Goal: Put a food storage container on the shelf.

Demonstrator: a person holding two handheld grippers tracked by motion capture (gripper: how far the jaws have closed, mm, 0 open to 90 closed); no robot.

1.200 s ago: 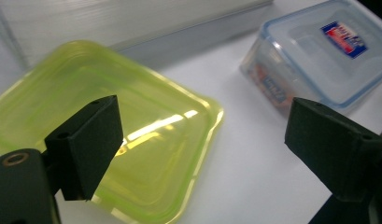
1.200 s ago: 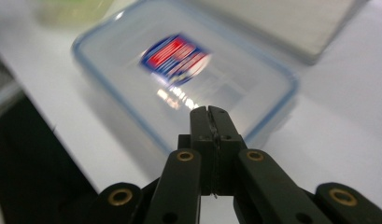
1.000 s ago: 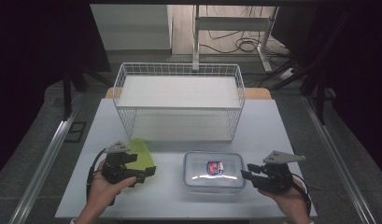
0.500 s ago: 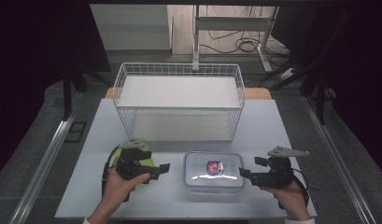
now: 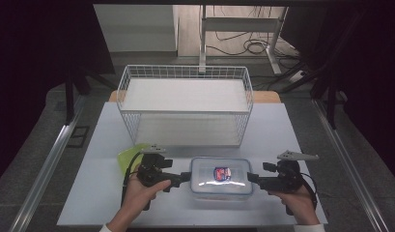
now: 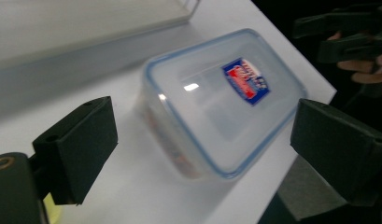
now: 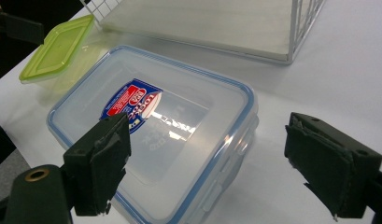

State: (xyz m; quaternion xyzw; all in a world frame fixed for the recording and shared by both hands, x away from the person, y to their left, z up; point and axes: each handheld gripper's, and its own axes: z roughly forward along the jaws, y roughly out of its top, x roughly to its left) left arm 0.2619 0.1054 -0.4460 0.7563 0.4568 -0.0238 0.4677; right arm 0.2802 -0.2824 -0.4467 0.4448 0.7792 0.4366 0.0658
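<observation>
A clear rectangular plastic container with a blue-rimmed lid (image 5: 221, 178) lies flat on the white bench (image 5: 287, 130). The left gripper (image 5: 184, 178) and right gripper (image 5: 253, 178) point level at its ends; both jaws gape, the right having just been opening, nothing clamped.

White table (image 5: 282, 135) bears wire basket (image 5: 185, 104), clear container (image 5: 220, 178), green lid (image 5: 130, 155)

I see a clear rectangular container (image 5: 221, 178) with a blue-rimmed lid and red-blue label, closed, flat on the tabletop (image 5: 277, 125) at six o'clock.
</observation>
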